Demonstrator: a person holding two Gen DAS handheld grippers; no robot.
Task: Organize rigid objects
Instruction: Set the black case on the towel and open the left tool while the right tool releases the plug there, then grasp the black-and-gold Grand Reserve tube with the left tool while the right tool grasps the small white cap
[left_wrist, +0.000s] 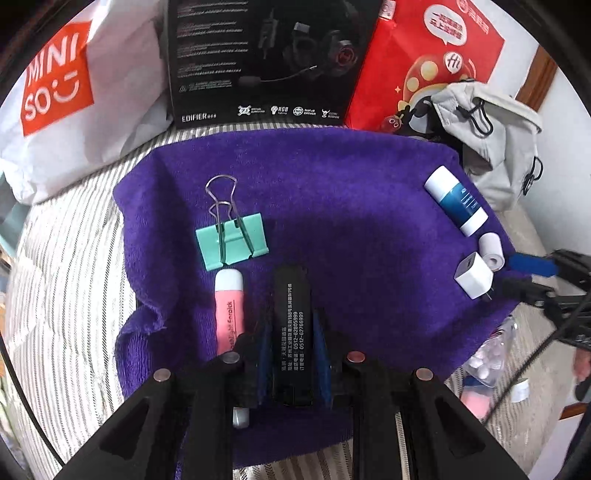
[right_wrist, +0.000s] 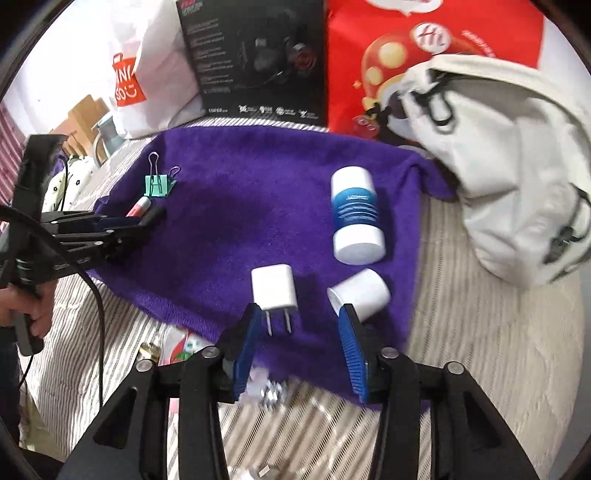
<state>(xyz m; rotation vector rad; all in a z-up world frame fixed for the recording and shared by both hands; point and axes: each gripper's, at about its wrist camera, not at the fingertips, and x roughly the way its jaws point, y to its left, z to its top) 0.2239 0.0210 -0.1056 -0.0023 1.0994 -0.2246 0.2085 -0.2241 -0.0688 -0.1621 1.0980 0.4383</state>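
Clamping one black bar, left gripper, right gripper spread, one charger between.

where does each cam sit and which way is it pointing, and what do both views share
Left wrist: on the left gripper, looking forward and down over the purple towel; its fingers clamp a black bar beside the pink highlighter.
Right wrist: on the right gripper, open near the white charger plug; the left gripper and a hand show at left.
Shared: towel, teal binder clip, blue-and-white tube.
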